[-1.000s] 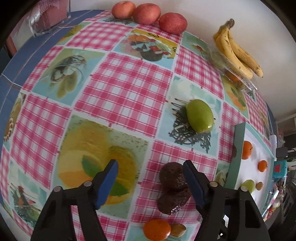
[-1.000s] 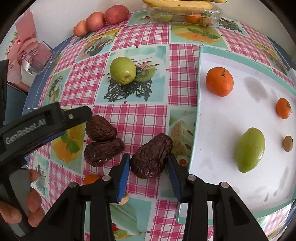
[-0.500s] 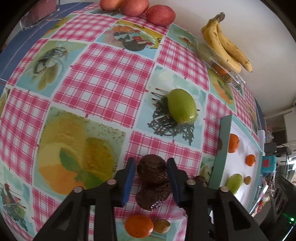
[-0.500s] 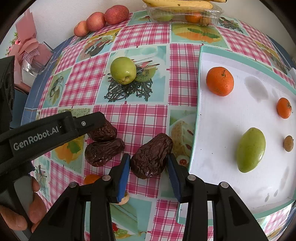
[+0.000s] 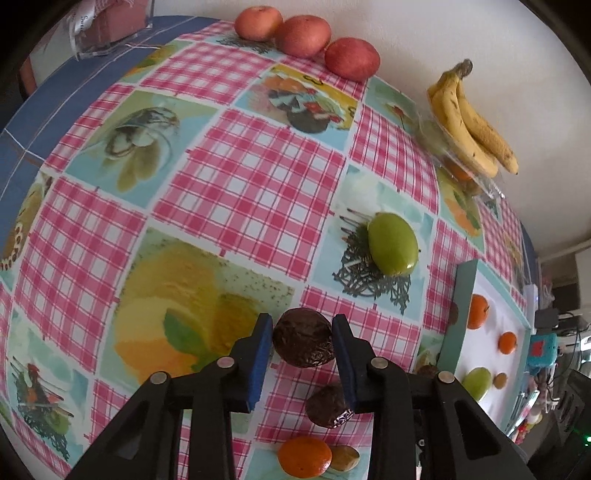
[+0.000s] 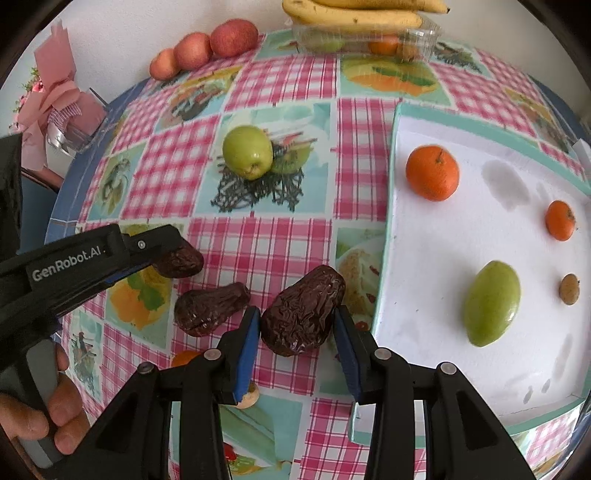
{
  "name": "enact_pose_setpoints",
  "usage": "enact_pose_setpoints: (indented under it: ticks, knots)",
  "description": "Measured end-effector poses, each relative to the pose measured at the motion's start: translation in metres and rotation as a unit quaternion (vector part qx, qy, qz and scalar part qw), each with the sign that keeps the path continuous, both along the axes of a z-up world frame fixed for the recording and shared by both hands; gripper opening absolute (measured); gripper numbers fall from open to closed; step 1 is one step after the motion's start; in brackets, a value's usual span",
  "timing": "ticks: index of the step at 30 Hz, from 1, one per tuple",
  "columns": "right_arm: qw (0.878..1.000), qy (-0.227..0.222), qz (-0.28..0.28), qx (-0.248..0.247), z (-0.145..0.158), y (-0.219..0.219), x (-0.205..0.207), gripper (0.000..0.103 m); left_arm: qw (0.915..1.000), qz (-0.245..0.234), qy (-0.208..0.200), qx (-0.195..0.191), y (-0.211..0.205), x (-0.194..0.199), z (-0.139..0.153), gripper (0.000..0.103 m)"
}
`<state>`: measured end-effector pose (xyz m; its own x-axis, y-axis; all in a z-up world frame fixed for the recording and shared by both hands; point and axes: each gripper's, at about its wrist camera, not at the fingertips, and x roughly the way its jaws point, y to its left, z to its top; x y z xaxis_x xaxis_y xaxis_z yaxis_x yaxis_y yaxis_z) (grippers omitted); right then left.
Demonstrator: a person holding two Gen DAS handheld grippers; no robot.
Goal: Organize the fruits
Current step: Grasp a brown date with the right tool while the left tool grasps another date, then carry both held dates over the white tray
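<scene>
While four fruits already lie on the white tray (image 6: 443, 236), much left to sort

Wrinkled dark fruit (image 5: 303, 343) clamped between the blue pads of the left tongs (image 5: 303, 350), which have just closed on it, apparently raised off the checked worktop (image 5: 240, 192); second dark fruit (image 6: 301, 312) gripped in the right tongs (image 6: 295, 332), just beside the tray's near edge. Already on the tray: large orange (image 6: 432, 171), small orange (image 6: 560, 220), green mango (image 6: 491, 302), small brown nut (image 6: 569, 289). Left on the cloth: third dark fruit (image 6: 210, 308), green apple (image 6: 247, 151), an orange (image 5: 304, 456) and a nut at the near edge. Farther off by the wall, three red apples (image 5: 306, 35) and bananas (image 5: 472, 125) on a clear box
</scene>
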<state>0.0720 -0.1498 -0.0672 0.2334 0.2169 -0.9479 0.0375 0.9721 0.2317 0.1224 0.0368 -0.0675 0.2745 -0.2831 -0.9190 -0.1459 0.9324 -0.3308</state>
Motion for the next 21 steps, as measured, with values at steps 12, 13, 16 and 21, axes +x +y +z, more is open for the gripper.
enact_pose_setpoints:
  ticks: [12, 13, 16, 21]
  knots:
    - [0.997, -0.067, -0.041, -0.006, 0.049, -0.027, -0.005, 0.042, 0.998, -0.003, -0.063, -0.006, -0.006, -0.007, 0.044, 0.035]
    - [0.996, -0.069, -0.048, -0.009, 0.051, -0.033, -0.006, 0.042, 0.9978, -0.005, -0.065, -0.006, -0.008, -0.008, 0.045, 0.035]
    - [0.993, -0.076, -0.084, -0.027, 0.058, -0.06, -0.008, 0.042, 0.9972, -0.017, -0.073, -0.005, -0.016, -0.01, 0.051, 0.035]
    - [0.983, -0.071, -0.163, -0.037, 0.058, -0.118, -0.016, 0.042, 0.9951, -0.054, -0.083, -0.004, -0.043, -0.016, 0.058, 0.035]
